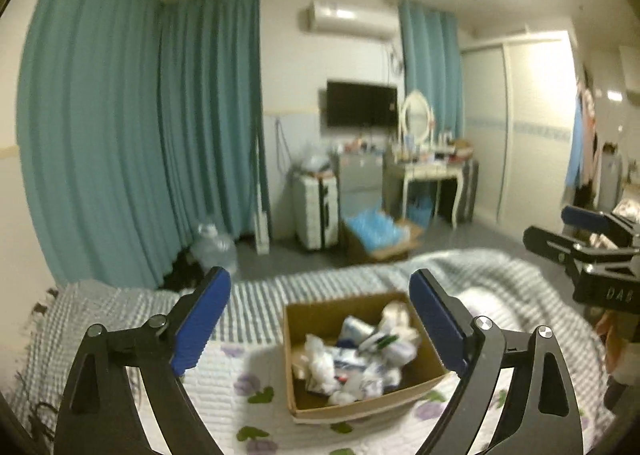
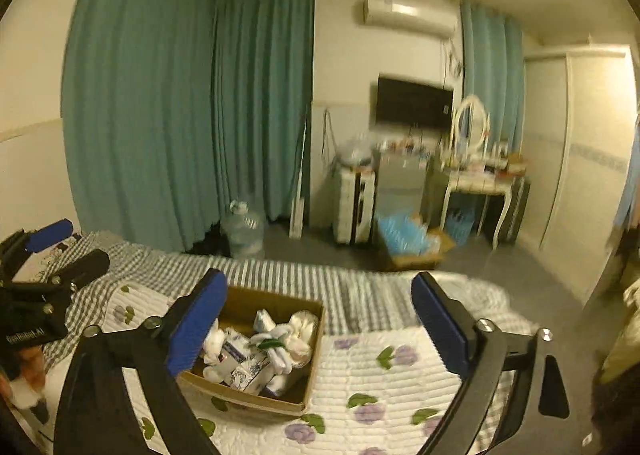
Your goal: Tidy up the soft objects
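Note:
A brown cardboard box (image 1: 424,375) sits on the bed, filled with several white and blue soft items (image 1: 360,355) such as rolled socks and small packets. My left gripper (image 1: 320,319) is open and empty, raised above the box. My right gripper (image 2: 316,319) is open and empty, above the bed to the right of the box (image 2: 280,403), whose soft items (image 2: 264,351) show beside its left finger. Each gripper shows at the edge of the other's view: the right one in the left wrist view (image 1: 580,239), the left one in the right wrist view (image 2: 56,251).
The bed has a white floral quilt (image 2: 380,375) and a grey striped blanket (image 2: 300,275). Beyond it stand teal curtains (image 1: 120,135), a water jug (image 1: 214,245), a white suitcase (image 1: 316,211), a floor box of blue items (image 1: 380,235), a vanity table (image 1: 432,171) and a wall TV (image 1: 362,103).

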Motion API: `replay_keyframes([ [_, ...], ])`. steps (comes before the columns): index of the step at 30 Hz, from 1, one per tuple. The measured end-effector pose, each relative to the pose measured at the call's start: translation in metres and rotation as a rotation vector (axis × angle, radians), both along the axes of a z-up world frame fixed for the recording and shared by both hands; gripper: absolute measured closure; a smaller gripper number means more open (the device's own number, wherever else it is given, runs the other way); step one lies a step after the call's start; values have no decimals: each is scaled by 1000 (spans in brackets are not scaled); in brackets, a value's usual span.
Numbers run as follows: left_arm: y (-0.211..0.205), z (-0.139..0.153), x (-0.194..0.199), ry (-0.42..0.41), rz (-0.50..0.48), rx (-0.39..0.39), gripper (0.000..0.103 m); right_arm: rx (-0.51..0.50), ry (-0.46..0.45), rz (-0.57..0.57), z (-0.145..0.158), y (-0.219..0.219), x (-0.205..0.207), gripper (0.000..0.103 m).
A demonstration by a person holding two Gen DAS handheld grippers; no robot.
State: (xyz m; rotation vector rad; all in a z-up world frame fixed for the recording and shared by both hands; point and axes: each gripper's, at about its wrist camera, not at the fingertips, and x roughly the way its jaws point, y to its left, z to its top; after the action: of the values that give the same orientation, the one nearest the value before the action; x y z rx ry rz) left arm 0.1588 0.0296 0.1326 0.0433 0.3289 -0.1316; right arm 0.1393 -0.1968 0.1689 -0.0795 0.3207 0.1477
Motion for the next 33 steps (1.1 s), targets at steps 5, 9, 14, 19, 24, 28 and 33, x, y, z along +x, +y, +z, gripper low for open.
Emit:
replay_keyframes([
  [5, 8, 23, -51, -67, -10, -50, 10, 59, -70, -2, 13, -1, -47, 0],
  [9, 12, 13, -77, -96, 11, -94, 10, 91, -55, 30, -9, 6, -56, 0],
  [14, 10, -22, -80, -83, 82, -99, 10, 92, -40, 27, -57, 10, -52, 0],
  [19, 15, -63, -66, -66, 157, -100, 10, 78, 39, 12, -104, 8, -29, 0],
  [24, 14, -90, -53, -18, 173, -54, 10, 42, 103, 0, -136, 10, -11, 0],
  [28, 12, -101, -46, 20, 162, -56, 10, 41, 130, 3, -148, 10, -4, 0],
  [33, 6, -105, -51, 37, 150, -46, 10, 31, 145, 5, -152, 12, -1, 0],
])
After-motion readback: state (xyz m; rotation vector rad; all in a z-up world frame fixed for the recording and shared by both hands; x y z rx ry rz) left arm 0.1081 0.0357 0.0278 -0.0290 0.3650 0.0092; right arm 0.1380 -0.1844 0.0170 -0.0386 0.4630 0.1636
